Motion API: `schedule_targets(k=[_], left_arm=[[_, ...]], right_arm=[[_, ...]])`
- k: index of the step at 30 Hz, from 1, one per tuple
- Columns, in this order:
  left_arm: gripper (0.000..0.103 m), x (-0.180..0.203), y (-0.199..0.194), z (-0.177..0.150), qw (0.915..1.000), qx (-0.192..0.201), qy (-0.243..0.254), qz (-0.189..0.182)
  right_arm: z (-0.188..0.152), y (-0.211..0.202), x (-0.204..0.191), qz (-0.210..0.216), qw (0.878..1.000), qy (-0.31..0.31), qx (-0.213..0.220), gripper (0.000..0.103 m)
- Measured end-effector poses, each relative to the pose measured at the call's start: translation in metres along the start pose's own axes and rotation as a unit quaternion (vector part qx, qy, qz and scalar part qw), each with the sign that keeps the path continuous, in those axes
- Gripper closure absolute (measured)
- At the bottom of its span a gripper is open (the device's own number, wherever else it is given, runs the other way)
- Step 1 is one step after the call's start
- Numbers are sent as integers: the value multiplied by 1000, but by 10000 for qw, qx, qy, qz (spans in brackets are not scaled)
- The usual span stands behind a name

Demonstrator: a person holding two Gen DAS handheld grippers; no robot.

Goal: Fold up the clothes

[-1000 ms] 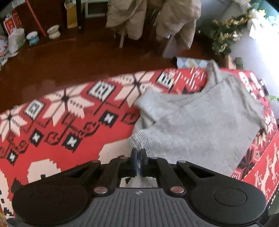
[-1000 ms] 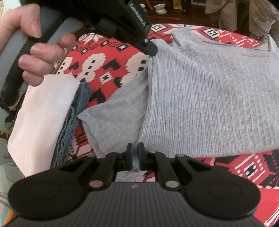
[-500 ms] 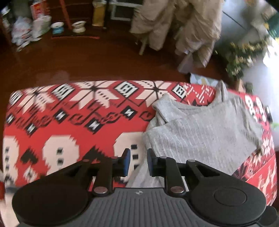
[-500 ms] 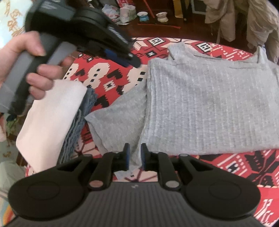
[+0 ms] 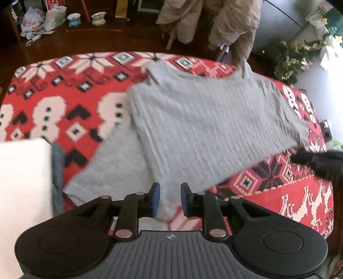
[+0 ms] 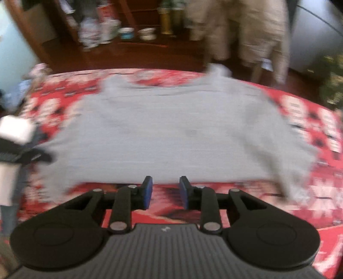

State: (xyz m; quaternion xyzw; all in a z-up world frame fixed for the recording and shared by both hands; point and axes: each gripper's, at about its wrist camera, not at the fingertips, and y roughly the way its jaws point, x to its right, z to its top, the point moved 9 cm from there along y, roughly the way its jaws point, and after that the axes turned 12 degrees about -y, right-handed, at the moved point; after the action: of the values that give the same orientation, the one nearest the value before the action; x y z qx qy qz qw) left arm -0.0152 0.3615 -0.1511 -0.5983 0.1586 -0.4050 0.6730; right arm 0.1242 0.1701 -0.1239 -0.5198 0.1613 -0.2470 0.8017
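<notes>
Left wrist view, nearest: left claw (image 5: 167, 199) with its two blue-padded fingers apart, empty, hovering over the near hem of the sweater
Right wrist view, nearest: right claw (image 6: 165, 192) also spread, nothing between its two fingers; picture blurred
Grey sweater (image 5: 203, 128): one, ribbed knit, spread flat on the tabletop; one sleeve (image 5: 113, 167) folded out at its left side; collar at the far edge; in the right wrist view it (image 6: 167, 133) lies straight ahead of the claw
Folded stack (image 5: 23, 178): two pieces at the left edge, one white on top, one blue-grey (image 5: 57, 171) beneath; just beside the sleeve
Tabletop (image 5: 53, 107): one, covered by a red cloth with white and black knit-style pattern
Other claw: dark tip of the right one (image 5: 317, 159) seen at the right edge of the left wrist view, near the sweater's right corner
Floor beyond: two small bowls (image 5: 85, 18), side by side; white plastic bags (image 5: 40, 17) to their left; beige garments (image 5: 214, 19) hanging behind the tabletop
</notes>
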Motion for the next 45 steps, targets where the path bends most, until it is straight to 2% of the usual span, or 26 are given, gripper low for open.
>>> schedule_targets(k=[4, 7, 10, 13, 15, 17, 18, 20, 23, 24, 28, 29, 31, 33, 35, 37, 38, 39, 42, 45], left_arm=[[83, 20, 11, -8, 10000, 38, -8, 82], [83, 39, 18, -11, 9993, 97, 298, 205], [83, 59, 27, -17, 9957, 114, 823, 400], [83, 74, 33, -21, 9878, 242, 1420, 586], [83, 86, 39, -24, 9769, 317, 1996, 690], [83, 97, 46, -29, 9624, 379, 2576, 780], [88, 101, 49, -33, 9527, 436, 2880, 871], [100, 107, 55, -40, 9321, 494, 3447, 993], [103, 106, 64, -49, 9168, 404, 3833, 1042], [103, 103, 66, -52, 9150, 352, 3878, 1060], [103, 93, 67, -58, 9212, 183, 3754, 1009], [103, 94, 64, -58, 9213, 228, 3745, 1022], [103, 97, 56, -55, 9213, 426, 3727, 1023], [93, 104, 48, -48, 9201, 675, 3724, 1008], [90, 111, 49, -47, 9127, 772, 3903, 932], [89, 119, 54, -47, 9022, 802, 4147, 874], [89, 123, 58, -50, 8929, 795, 4351, 844], [88, 126, 61, -51, 8816, 805, 4576, 826], [86, 134, 71, -53, 8588, 833, 5002, 737], [86, 136, 77, -54, 8540, 729, 5112, 636]], right_arm=[[-19, -5, 85, -575, 9979, 266, -132, 73], [-29, 0, 127, -644, 9968, 462, -118, 73], [-34, 12, 142, -623, 9977, 186, -195, 73], [-34, 24, 141, -416, 9990, 121, -132, 74], [-33, 31, 139, -330, 9993, 116, -111, 75], [-32, 38, 138, -245, 9995, 139, -117, 89], [-33, 41, 137, -196, 9996, 142, -164, 98], [-38, 42, 139, -134, 9995, 153, -246, 100], [-43, 41, 144, -98, 9993, 229, -270, 101], [-45, 40, 148, -98, 9992, 280, -265, 101], [-48, 34, 158, -67, 9991, 358, -237, 100], [-46, 32, 158, -113, 9993, 295, -217, 100], [-42, 28, 158, -267, 9994, 149, -178, 92], [-34, 20, 151, -499, 9985, -221, -47, 92], [-25, 13, 134, -549, 9957, -739, 91, 92], [-17, 12, 104, -262, 9894, -1421, 165, 88], [-15, 15, 86, -127, 9818, -1887, 180, 86], [-13, 17, 67, 7, 9718, -2349, 195, 84], [-12, 29, 17, 316, 9321, -3604, 206, 84], [-8, 45, -9, 529, 9130, -4043, 104, 84]])
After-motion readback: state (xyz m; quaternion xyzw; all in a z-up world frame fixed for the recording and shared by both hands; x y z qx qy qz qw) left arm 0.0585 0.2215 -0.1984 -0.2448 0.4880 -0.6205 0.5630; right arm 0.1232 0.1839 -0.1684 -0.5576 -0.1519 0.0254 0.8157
